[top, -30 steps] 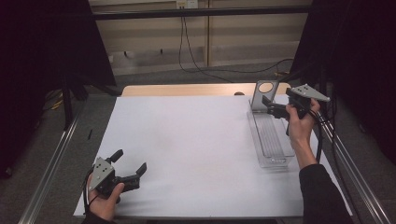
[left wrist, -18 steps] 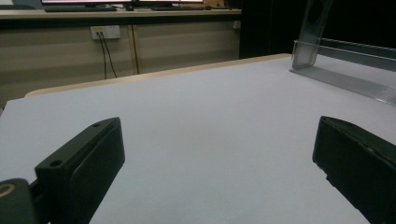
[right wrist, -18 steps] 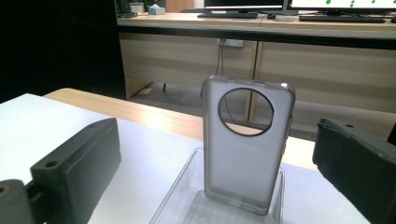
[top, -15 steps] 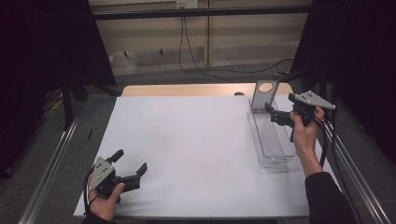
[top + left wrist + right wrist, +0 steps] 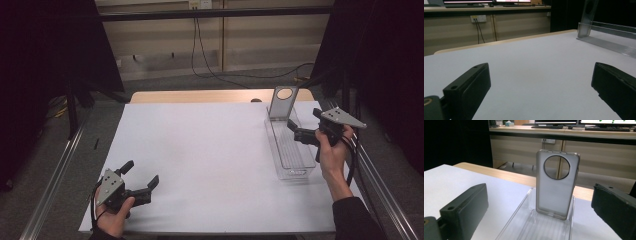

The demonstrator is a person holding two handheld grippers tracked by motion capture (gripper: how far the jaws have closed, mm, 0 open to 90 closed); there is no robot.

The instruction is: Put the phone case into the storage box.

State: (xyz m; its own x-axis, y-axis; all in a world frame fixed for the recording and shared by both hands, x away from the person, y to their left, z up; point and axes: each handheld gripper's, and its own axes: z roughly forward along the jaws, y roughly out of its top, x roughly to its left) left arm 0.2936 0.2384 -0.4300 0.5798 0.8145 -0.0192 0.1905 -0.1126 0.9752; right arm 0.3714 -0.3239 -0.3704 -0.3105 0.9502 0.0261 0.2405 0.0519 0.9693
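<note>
High view: the right hand-held gripper, jaws apart, hovers just beside a long clear ribbed plastic tray at the desk's right side, where a translucent phone case with a round cutout stands upright at the far end. Nothing lies between them. The left hand-held gripper rests open on the smooth white desk, well apart

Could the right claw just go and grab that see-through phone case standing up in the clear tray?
Probably yes. The right claw is open beside the clear tray, and in its own view the phone case stands upright straight ahead between the jaws, leaning on the tray's far end, with nothing in between.
</note>
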